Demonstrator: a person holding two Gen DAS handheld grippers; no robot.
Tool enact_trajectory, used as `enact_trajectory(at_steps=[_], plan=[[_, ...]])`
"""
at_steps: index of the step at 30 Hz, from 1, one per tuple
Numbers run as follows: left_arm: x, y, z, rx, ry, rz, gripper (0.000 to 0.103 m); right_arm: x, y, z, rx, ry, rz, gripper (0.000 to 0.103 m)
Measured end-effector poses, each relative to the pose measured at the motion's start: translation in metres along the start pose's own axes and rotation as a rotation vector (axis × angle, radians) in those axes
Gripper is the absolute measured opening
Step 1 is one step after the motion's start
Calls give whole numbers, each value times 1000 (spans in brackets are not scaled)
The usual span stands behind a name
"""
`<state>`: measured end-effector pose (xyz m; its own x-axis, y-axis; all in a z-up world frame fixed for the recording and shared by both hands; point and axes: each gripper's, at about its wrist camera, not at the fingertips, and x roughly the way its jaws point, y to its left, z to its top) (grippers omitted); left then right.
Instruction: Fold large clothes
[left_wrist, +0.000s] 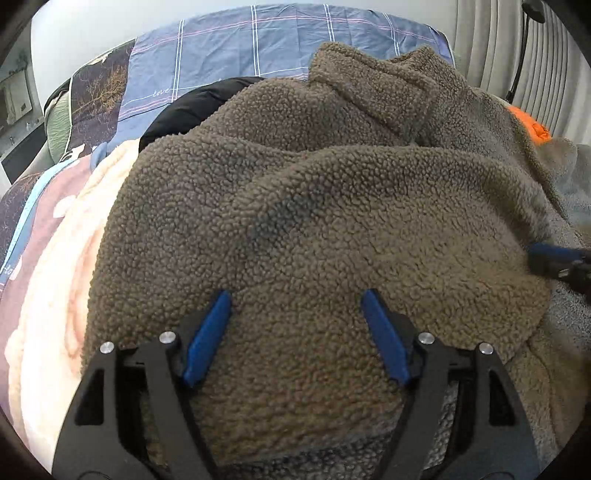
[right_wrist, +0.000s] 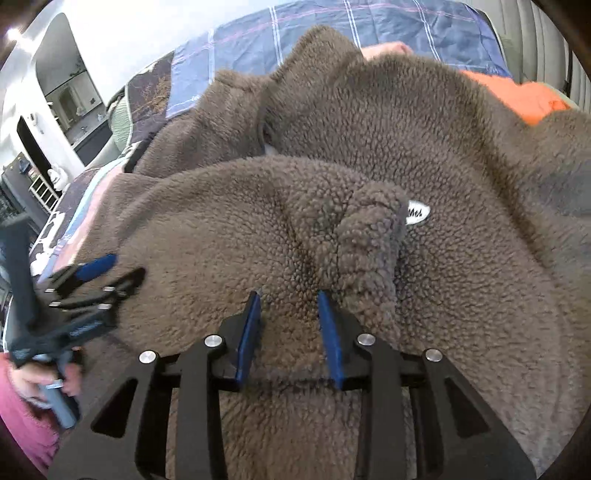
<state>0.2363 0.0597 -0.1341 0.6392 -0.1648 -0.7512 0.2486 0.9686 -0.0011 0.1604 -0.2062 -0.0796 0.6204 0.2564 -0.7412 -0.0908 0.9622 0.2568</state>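
Note:
A large brown fleece jacket (left_wrist: 332, 203) lies bunched on the bed and fills both views (right_wrist: 424, 129). A white label (right_wrist: 417, 214) shows beside a raised fold. My left gripper (left_wrist: 295, 299) hovers open over the jacket's near part, its blue pads spread wide with nothing pinched. It also shows, blurred, as the left gripper (right_wrist: 92, 280) at the left edge, held by a hand (right_wrist: 48, 376). My right gripper (right_wrist: 288, 299) has its pads narrow, with fleece bunched between them and creases running into the gap. The right gripper (left_wrist: 554, 258) sits at the jacket's right edge.
The bed has a blue checked sheet (left_wrist: 240, 48). A cream fluffy blanket (left_wrist: 55, 277) lies left of the jacket, with a black garment (left_wrist: 195, 107) behind it. An orange garment (right_wrist: 524, 96) lies at the far right. Pale pleated curtains (left_wrist: 517, 55) hang beyond.

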Motion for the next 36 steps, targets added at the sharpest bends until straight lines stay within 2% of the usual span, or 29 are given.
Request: enact_trajectory(at_steps=[1, 3, 5, 6, 8, 11, 13, 14, 16, 19, 21, 24, 25, 26, 28, 31, 33, 36], plan=[[-1, 3, 0, -7, 0, -8, 76, -10, -7, -1, 16, -17, 15, 35], [-5, 7, -3, -12, -2, -14, 76, -43, -39, -1, 73, -114, 3, 42], [-4, 6, 0, -11, -2, -12, 76, -80, -84, -2, 141, -214, -53, 58], [-4, 6, 0, -8, -3, -9, 77, -100, -113, -1, 191, -258, -88, 60], [-4, 7, 0, -4, -2, -4, 77, -137, -183, -9, 352, -326, -143, 61], [4, -1, 0, -4, -1, -5, 77, -187, -306, -41, 737, -414, -210, 61], [6, -2, 0, -4, -1, -3, 78, -203, -359, -65, 892, -430, -264, 62], [6, -2, 0, -3, -2, -2, 78, -207, -375, -71, 927, -432, -280, 64], [6, -3, 1, -3, -3, -1, 78, -214, -405, -86, 994, -445, -264, 65], [7, -5, 1, -3, -3, -1, 78, -210, -436, -96, 1076, -490, -126, 74], [7, -4, 0, -4, -3, -2, 78, -210, -448, -97, 1092, -511, -98, 77], [7, -5, 1, -4, -5, -2, 78, -195, -453, -82, 1105, -545, -105, 77], [7, -5, 0, -4, -6, -2, 78, -193, -453, -79, 1114, -549, -110, 73], [7, -5, 1, -5, -6, -1, 78, -193, -453, -75, 1115, -557, -104, 51], [7, -5, 1, -5, -6, -2, 78, -188, -441, -59, 1104, -557, -84, 17], [7, -5, 0, -6, -7, -3, 78, -208, -409, -36, 1028, -630, -95, 15], [7, -4, 0, -10, -8, -9, 78, -220, -372, -8, 903, -666, -74, 15], [7, -4, 0, -15, -10, -14, 78, -218, -304, 38, 707, -679, 37, 15]])
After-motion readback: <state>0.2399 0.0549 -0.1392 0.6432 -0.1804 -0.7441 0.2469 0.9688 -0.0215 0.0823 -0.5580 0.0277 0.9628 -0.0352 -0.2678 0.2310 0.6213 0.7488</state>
